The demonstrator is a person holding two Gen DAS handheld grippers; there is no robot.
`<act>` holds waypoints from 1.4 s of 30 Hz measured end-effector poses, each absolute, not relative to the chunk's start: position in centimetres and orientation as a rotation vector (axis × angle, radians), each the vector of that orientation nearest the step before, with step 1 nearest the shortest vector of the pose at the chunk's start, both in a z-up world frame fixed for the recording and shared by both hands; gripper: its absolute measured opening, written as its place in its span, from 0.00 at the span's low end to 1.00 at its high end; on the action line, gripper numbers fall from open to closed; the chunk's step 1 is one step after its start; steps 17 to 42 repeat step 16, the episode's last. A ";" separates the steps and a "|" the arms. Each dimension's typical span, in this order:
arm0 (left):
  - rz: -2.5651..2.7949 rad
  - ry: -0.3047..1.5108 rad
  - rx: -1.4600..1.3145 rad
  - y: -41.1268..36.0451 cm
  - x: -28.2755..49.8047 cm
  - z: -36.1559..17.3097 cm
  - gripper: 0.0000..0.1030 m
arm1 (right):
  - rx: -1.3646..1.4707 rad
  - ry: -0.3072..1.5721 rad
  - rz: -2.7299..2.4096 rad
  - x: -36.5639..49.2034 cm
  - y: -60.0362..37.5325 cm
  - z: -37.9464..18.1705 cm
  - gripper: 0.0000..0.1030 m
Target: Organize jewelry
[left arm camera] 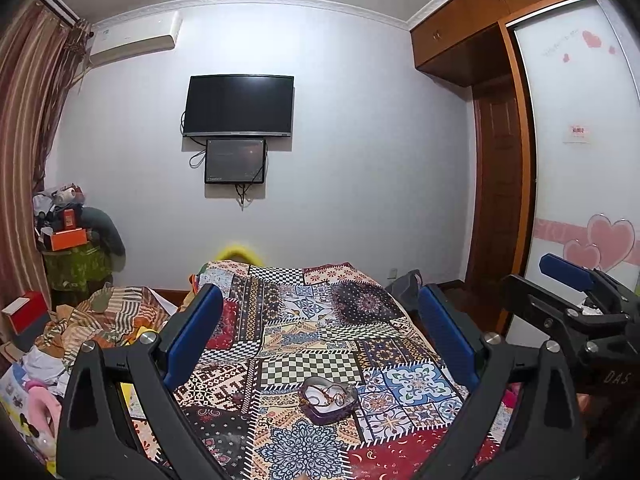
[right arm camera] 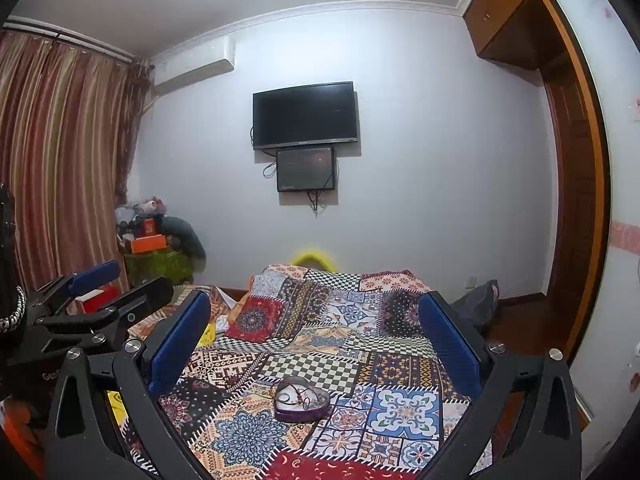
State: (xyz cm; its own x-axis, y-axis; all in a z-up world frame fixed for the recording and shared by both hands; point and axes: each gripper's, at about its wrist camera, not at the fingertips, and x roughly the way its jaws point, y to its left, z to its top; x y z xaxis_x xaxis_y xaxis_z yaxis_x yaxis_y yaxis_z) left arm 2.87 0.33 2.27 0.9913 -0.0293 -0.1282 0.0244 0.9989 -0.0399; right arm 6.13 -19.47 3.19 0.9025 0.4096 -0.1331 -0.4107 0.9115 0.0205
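One heart-shaped jewelry box (left arm camera: 329, 400), lid off or absent, sits on the patchwork bedspread (left arm camera: 312, 320) near the foot of the bed. Jewelry (left arm camera: 330, 394) lies inside it: thin chains or cords plus what looks like a ring or small hoop, loosely tangled on the pale lining. Too small to count pieces or tell whether they're sorted. No loose pieces visible on the spread around the box, though the busy pattern could hide small ones.

Left claw (left arm camera: 320, 328): wide, blue pads well apart, holding nothing, well above and short of the box. Right claw (right arm camera: 316, 332): same, wide and empty, box centred low between its fingers. Each claw shows at the edge of the other's view, side by side.

Progress: ambiguous. Jewelry already in the box fits a finished gather-up with claws backed off, and equally fits a tangled pile waiting to be pulled out and laid straight. No lid or second container in sight to settle it.

Beyond: clothes and clutter heap left of the bed, curtains, wall TV, wardrobe on the right.
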 end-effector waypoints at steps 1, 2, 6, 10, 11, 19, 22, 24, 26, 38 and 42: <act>-0.026 0.130 -0.036 0.3 2.9 2.2 0.96 | -0.008 0.136 0.424 6.1 -19.5 3.2 1.00; -0.026 0.132 -0.036 0.2 2.9 2.2 0.96 | -0.008 0.136 0.424 6.1 -19.5 3.2 1.00; -0.037 0.137 -0.039 0.2 3.1 2.2 0.96 | -0.009 0.137 0.421 6.3 -19.4 3.3 1.00; -0.032 0.134 -0.036 0.2 3.2 2.0 0.96 | -0.006 0.139 0.421 6.4 -19.5 3.2 1.00; -0.031 0.135 -0.036 0.2 3.2 2.0 0.96 | -0.006 0.141 0.420 6.5 -19.5 3.2 1.00; -0.026 0.148 -0.041 0.4 3.7 1.6 0.96 | -0.004 0.152 0.421 7.0 -19.4 2.9 1.00; -0.026 0.148 -0.041 0.4 3.7 1.6 0.96 | -0.004 0.152 0.421 7.0 -19.4 2.9 1.00; -0.026 0.148 -0.041 0.4 3.7 1.6 0.96 | -0.004 0.152 0.421 7.0 -19.4 2.9 1.00; -0.026 0.148 -0.041 0.4 3.7 1.6 0.96 | -0.004 0.152 0.421 7.0 -19.4 2.9 1.00; -0.026 0.148 -0.041 0.4 3.7 1.6 0.96 | -0.004 0.152 0.421 7.0 -19.4 2.9 1.00; -0.026 0.148 -0.041 0.4 3.7 1.6 0.96 | -0.004 0.152 0.421 7.0 -19.4 2.9 1.00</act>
